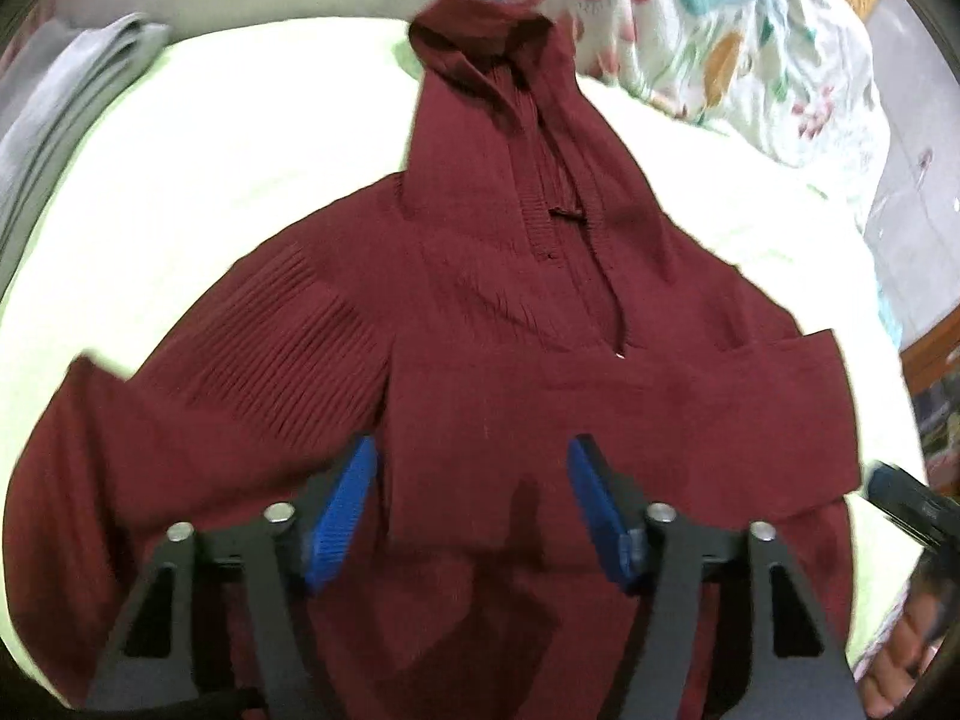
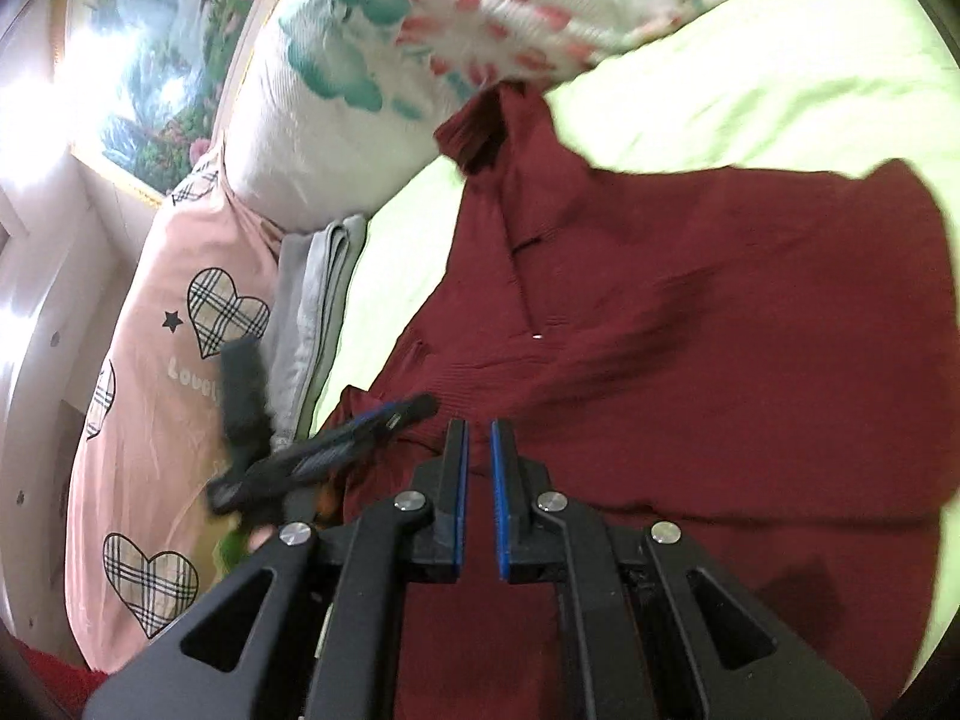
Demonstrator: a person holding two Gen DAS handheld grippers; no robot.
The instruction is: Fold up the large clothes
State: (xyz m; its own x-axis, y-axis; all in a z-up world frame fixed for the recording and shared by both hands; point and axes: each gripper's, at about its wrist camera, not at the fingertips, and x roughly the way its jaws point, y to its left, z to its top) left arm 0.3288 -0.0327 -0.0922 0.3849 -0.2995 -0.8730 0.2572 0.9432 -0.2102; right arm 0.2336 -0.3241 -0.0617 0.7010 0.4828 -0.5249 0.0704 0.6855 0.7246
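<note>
Left wrist view shows you the maroon hoodie (image 1: pixel 480 312) lying flat on the light green bed sheet (image 1: pixel 210 138), hood toward the floral quilt (image 1: pixel 750 30), with 1 sleeve folded across the body. Your left gripper (image 1: pixel 471 504) hangs above the lower front with its 2 blue pads (image 1: pixel 342 510) standing apart and nothing between them. In the right wrist view, your right gripper (image 2: pixel 478 480) has its pads almost together, only a thin gap, holding no cloth. Beside the hoodie you see a folded grey garment (image 2: pixel 318 300) and a pink pillow (image 2: pixel 150 390) with checked hearts.
</note>
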